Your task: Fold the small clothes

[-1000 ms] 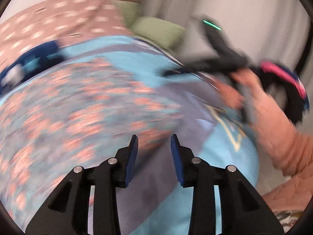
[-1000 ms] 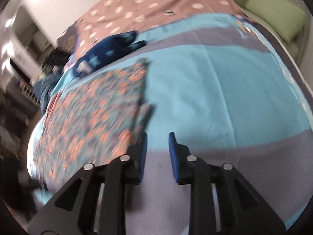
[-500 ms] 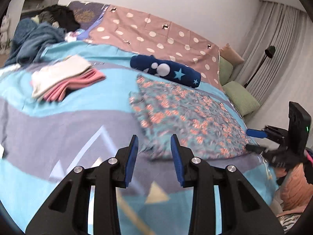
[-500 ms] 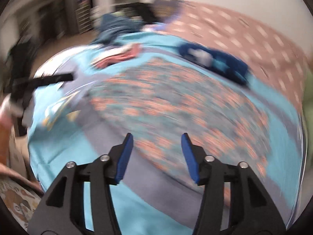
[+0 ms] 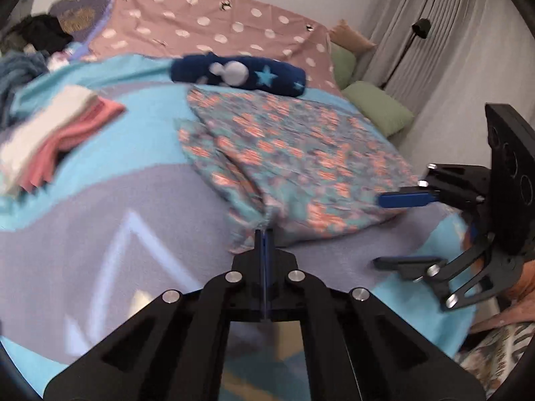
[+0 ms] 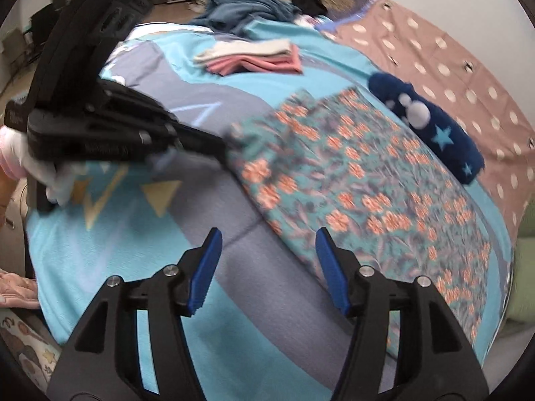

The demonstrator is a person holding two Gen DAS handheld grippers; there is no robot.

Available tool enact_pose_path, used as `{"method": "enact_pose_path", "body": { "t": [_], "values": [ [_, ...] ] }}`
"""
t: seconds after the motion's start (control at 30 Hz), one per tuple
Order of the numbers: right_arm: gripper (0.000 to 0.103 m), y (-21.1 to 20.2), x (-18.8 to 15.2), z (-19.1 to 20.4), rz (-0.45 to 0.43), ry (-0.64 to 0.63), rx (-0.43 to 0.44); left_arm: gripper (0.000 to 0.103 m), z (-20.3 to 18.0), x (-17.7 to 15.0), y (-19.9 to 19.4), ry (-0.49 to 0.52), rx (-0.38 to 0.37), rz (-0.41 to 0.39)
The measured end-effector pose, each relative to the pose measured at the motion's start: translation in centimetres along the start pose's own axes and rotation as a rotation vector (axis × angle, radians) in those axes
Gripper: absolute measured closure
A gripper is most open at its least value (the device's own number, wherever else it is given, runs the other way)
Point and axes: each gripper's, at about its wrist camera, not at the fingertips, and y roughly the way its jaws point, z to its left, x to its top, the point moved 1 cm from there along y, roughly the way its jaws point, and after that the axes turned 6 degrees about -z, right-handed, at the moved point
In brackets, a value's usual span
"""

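The left gripper [image 5: 264,234], whose fingers stood apart half a second ago above the near corner of the floral garment [image 5: 301,153], now has its jaws pressed together at that corner, where the cloth bunches into a small pucker just ahead of the tips; whether fabric is actually pinched between the pads cannot be told. The right gripper [image 6: 267,260] has spread wider than before and its jaws are opening further, with only the near hem of the floral garment and bare blue-and-grey bedspread [image 6: 234,267] seen between them, nothing pressed. It has come in closer along the garment's near edge, seen from the left wrist at the right-hand side of the cloth. The garment lies spread flat on the bedspread, much as before apart from the pucker. Beyond it rests the dark blue star-patterned roll [image 5: 237,73], touching the garment's far edge, and off to the left a folded stack of white and pink clothes [image 5: 57,133], well apart from it.
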Motion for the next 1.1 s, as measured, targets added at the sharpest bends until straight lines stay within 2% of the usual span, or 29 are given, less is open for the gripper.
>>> {"method": "enact_pose_path", "body": {
  "t": [0.07, 0.17, 0.3, 0.4, 0.47, 0.5, 0.67, 0.7, 0.8, 0.83, 0.9, 0.97, 1.1],
  "values": [
    [0.042, 0.0, -0.3, -0.4, 0.012, 0.018, -0.013, 0.103, 1.0, -0.3, -0.9, 0.004, 0.001, -0.008],
    [0.042, 0.6, 0.0, -0.2, 0.02, 0.014, -0.02, 0.103, 2.3, -0.8, -1.3, -0.005, 0.055, -0.012],
    [0.042, 1.7, 1.2, 1.4, 0.011, -0.043, -0.017, 0.103, 2.9, -1.3, -2.6, -0.056, -0.008, -0.06],
    [0.041, 2.9, 2.1, 3.1, -0.01, -0.114, -0.068, 0.101, 2.4, -1.2, -2.8, -0.05, -0.031, -0.072],
    [0.041, 4.0, 2.7, 4.0, -0.014, -0.152, -0.119, 0.092, 2.6, -1.0, -2.6, -0.063, -0.015, -0.078],
    [0.041, 4.4, 2.8, 4.3, -0.016, -0.163, -0.142, 0.09, 2.8, -1.0, -2.6, -0.071, -0.003, -0.082],
    [0.042, 6.7, 3.9, 5.6, -0.056, -0.22, -0.272, 0.09, 5.6, -0.9, -3.5, -0.195, 0.02, -0.137],
    [0.046, 7.0, 4.1, 5.9, -0.071, -0.233, -0.289, 0.09, 6.0, -0.9, -3.6, -0.213, 0.024, -0.142],
    [0.09, 8.1, 4.2, 7.1, -0.098, -0.298, -0.32, 0.09, 7.2, -0.9, -4.2, -0.27, 0.017, -0.161],
    [0.093, 8.1, 4.1, 7.1, -0.108, -0.299, -0.327, 0.089, 7.5, -0.9, -4.3, -0.285, 0.005, -0.165],
    [0.094, 7.1, 3.5, 7.3, -0.15, -0.318, -0.313, 0.079, 7.9, -0.9, -4.2, -0.315, -0.033, -0.164],
    [0.095, 6.6, 3.0, 7.4, -0.162, -0.337, -0.293, 0.064, 8.3, -0.7, -3.5, -0.346, -0.074, -0.151],
    [0.095, 6.9, 3.0, 7.5, -0.155, -0.334, -0.297, 0.056, 8.7, 0.9, 0.3, -0.403, -0.187, -0.092]
  ]
}}
